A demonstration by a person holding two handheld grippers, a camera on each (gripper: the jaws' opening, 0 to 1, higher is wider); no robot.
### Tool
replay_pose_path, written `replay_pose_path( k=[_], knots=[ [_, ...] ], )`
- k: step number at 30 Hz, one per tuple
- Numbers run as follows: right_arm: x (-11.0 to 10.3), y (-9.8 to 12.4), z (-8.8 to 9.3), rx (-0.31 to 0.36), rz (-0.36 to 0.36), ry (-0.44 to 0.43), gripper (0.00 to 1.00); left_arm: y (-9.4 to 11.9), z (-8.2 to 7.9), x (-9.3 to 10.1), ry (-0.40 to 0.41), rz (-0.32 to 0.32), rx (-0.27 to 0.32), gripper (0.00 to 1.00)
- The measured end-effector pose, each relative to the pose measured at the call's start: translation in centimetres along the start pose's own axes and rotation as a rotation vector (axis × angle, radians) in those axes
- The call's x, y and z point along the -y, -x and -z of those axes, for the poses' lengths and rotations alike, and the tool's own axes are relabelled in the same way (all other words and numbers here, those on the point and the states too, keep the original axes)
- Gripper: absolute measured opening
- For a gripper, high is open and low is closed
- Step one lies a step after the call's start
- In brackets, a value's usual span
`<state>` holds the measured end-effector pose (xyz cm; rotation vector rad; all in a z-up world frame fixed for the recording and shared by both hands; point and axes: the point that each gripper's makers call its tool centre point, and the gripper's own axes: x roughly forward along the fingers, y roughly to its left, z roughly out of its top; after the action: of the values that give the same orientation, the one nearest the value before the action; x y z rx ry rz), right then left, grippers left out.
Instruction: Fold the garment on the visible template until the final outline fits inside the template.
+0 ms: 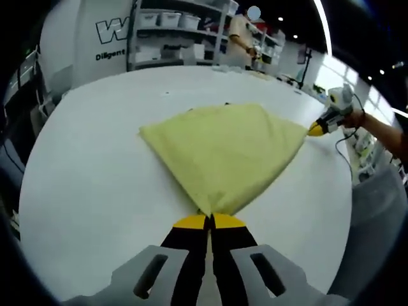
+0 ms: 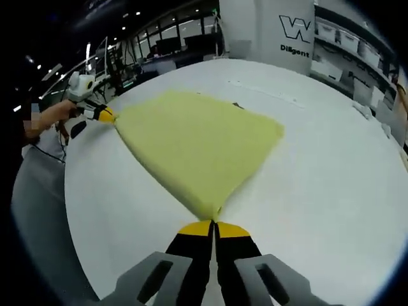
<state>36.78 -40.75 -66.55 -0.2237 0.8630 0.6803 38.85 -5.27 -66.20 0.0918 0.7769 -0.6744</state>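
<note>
A pale yellow garment (image 1: 226,153) lies spread on the white table (image 1: 95,185), pulled taut between two corners. My left gripper (image 1: 209,221) is shut on its near corner in the left gripper view. The right gripper (image 1: 317,129) pinches the far right corner there, held by a person's hand. In the right gripper view the garment (image 2: 197,143) fans out from my right gripper (image 2: 213,223), which is shut on a corner. The left gripper (image 2: 107,116) grips the opposite corner at the left. A small dark mark (image 2: 237,105) peeks out at the garment's far edge.
Shelves with white bins (image 1: 172,32) stand beyond the table, and a person (image 1: 242,38) stands near them. A white panel with lettering (image 2: 294,32) rises behind the table. A person's arm (image 1: 382,134) reaches in from the right.
</note>
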Motion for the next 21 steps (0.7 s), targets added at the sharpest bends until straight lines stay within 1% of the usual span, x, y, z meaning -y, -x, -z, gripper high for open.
replay_pose_path(
  k=[2, 3, 5, 9, 14, 17, 19, 20, 21],
  knots=[
    [-0.2, 0.1, 0.2, -0.004, -0.004, 0.001, 0.00, 0.2, 0.3, 0.1, 0.004, 0.005, -0.002, 0.00],
    [-0.2, 0.2, 0.6, -0.023, 0.003, 0.010, 0.00, 0.5, 0.5, 0.2, 0.004, 0.005, -0.004, 0.00],
    [-0.2, 0.5, 0.9, -0.032, 0.007, 0.019, 0.00, 0.9, 0.8, 0.1, 0.005, 0.000, -0.007, 0.00],
    [-0.7, 1.0, 0.8, -0.010, -0.012, 0.013, 0.00, 1.3, 0.7, 0.3, 0.027, 0.016, 0.014, 0.00],
    [-0.7, 0.9, 0.9, -0.012, -0.021, 0.012, 0.00, 1.0, 1.0, 0.2, 0.029, 0.008, 0.008, 0.00],
    [-0.8, 1.0, 0.8, 0.002, -0.019, -0.014, 0.00, 1.0, 0.9, 0.1, 0.020, 0.005, 0.005, 0.00],
    [-0.5, 1.0, 0.6, 0.014, -0.004, -0.042, 0.00, 1.0, 0.9, 0.1, 0.015, 0.004, 0.003, 0.00],
    [-0.5, 1.0, 0.5, 0.023, -0.004, -0.075, 0.00, 1.0, 0.9, 0.1, 0.016, 0.004, 0.003, 0.00],
    [-0.3, 0.9, 0.3, 0.031, 0.007, -0.132, 0.00, 1.0, 0.9, 0.0, 0.016, 0.003, 0.004, 0.00]
  ],
)
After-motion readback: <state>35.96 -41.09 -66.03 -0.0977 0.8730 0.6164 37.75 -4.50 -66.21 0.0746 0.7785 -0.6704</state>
